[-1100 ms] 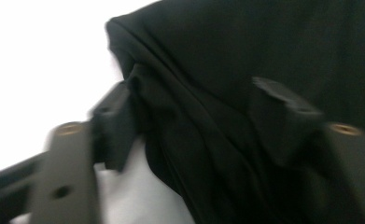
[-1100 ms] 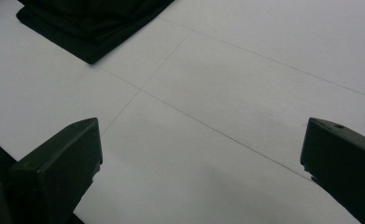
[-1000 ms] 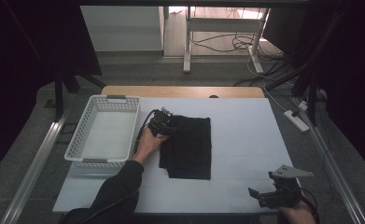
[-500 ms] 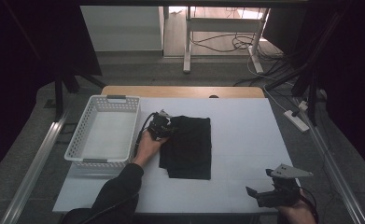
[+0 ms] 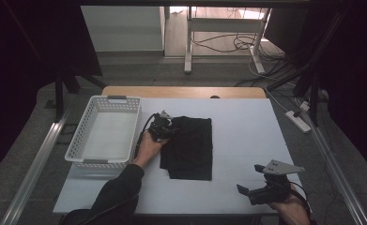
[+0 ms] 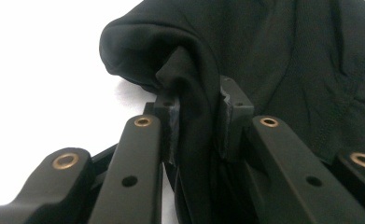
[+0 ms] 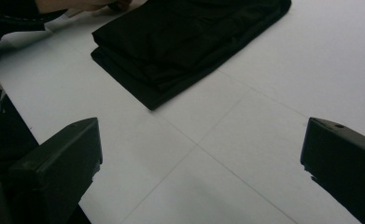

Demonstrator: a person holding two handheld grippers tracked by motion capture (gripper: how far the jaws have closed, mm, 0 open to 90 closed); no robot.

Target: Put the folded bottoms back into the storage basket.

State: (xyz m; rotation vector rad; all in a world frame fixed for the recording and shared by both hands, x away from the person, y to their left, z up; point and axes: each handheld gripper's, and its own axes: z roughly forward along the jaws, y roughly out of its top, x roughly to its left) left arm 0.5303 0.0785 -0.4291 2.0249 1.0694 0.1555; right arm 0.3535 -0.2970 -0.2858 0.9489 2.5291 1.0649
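Observation:
A folded black cloth (image 5: 190, 147) lies in the middle of the white table. My left gripper (image 5: 164, 127) sits at the cloth's far left corner, and in the left gripper view the left gripper (image 6: 199, 121) is shut on a raised fold of the black cloth (image 6: 283, 60), its jaws having just been closing. My right gripper (image 5: 251, 180) hovers near the table's front right edge, open, with nothing between its fingers. In the right gripper view the right gripper (image 7: 201, 156) points toward the folded black cloth (image 7: 185, 42) farther off.
A white plastic basket (image 5: 103, 133) stands empty at the left of the table (image 5: 247, 126). A wooden strip runs along the table's far edge. A power strip (image 5: 299, 121) and cables lie on the floor to the right.
The left gripper's jaws closed on the cloth's corner fold. The right gripper shifted slightly left along the front edge.

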